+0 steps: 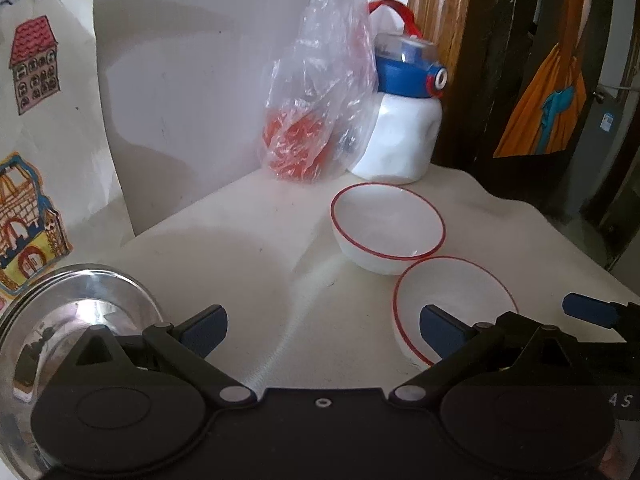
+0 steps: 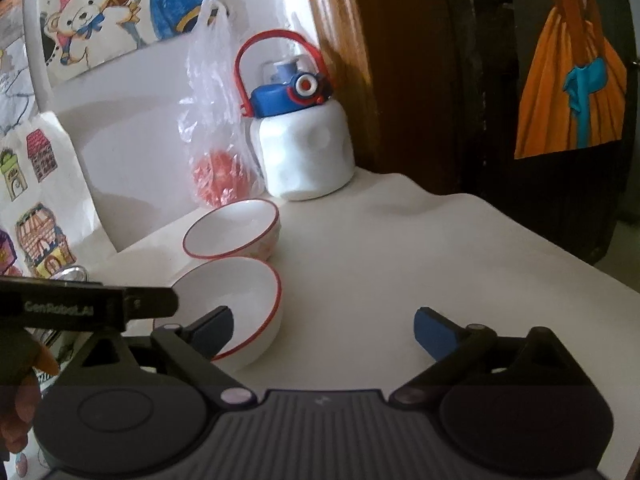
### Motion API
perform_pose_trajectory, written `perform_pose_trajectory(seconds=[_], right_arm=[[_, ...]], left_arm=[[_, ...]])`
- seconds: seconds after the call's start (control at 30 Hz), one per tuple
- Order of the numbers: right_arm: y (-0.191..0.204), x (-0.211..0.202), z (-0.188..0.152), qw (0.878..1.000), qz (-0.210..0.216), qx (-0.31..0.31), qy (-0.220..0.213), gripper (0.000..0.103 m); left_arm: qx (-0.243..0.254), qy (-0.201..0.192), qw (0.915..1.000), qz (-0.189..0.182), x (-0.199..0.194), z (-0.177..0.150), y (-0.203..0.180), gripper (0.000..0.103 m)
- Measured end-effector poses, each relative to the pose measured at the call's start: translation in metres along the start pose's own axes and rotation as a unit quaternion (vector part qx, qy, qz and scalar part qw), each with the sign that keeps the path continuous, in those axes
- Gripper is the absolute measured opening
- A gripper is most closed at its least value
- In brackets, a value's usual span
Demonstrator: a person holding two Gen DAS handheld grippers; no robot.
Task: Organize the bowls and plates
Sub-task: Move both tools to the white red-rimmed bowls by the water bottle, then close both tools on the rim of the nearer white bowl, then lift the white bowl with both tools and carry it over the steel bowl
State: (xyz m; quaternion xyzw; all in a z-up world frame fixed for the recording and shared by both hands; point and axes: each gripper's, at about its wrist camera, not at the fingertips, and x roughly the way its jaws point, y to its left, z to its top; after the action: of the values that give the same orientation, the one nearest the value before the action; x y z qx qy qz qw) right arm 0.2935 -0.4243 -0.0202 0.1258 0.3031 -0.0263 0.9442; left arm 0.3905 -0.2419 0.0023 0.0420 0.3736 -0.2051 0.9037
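Two white bowls with red rims stand side by side on the white table. The far bowl [image 1: 387,227] [image 2: 234,235] sits near the back. The near bowl [image 1: 454,304] [image 2: 244,312] touches it or nearly does. A shiny steel plate [image 1: 60,332] lies at the table's left; only a sliver of it [image 2: 74,273] shows in the right wrist view. My left gripper [image 1: 323,330] is open and empty, with its right finger over the near bowl's left rim. My right gripper [image 2: 324,330] is open and empty, with its left finger over the near bowl.
A clear plastic bag with red contents [image 1: 316,120] [image 2: 218,160] and a white bottle with a blue lid and red handle [image 1: 404,128] [image 2: 302,148] stand at the back. Children's drawings [image 1: 28,160] hang on the left wall. A dark wooden door [image 2: 500,100] stands on the right.
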Motion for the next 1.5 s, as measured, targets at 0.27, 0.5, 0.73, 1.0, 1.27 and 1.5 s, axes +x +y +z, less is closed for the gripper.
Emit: perform_pose_trajectory(seconds=[0.27, 0.5, 0.73, 1.0, 1.27, 1.5], right_arm=[[0.005, 0.004, 0.0, 1.0, 0.018, -0.005, 0.004, 0.071], [0.008, 0.005, -0.001, 0.999, 0.046, 0.002, 0.001, 0.046], [0.01, 0.004, -0.003, 0.998, 0.067, 0.02, 0.004, 0.025], [0.001, -0.006, -0.008, 0.995, 0.068, 0.078, 0.009, 0.013], [0.01, -0.04, -0.017, 0.993, 0.076, 0.094, 0.006, 0.01], [0.043, -0.095, -0.012, 0.994, 0.087, 0.067, -0.025, 0.01]], left_arm=[[-0.02, 0.013, 0.9995, -0.019, 0.008, 0.003, 0.001, 0.086], [-0.027, 0.026, 0.9984, -0.042, 0.014, 0.005, 0.0, 0.061], [-0.023, 0.032, 0.9963, -0.077, 0.014, 0.006, -0.009, 0.024], [-0.018, 0.028, 0.9967, -0.074, 0.002, 0.003, -0.024, 0.007], [-0.034, 0.021, 0.9962, -0.077, -0.029, -0.006, -0.022, 0.006], [-0.042, -0.012, 0.996, -0.078, -0.089, -0.014, -0.014, 0.006]])
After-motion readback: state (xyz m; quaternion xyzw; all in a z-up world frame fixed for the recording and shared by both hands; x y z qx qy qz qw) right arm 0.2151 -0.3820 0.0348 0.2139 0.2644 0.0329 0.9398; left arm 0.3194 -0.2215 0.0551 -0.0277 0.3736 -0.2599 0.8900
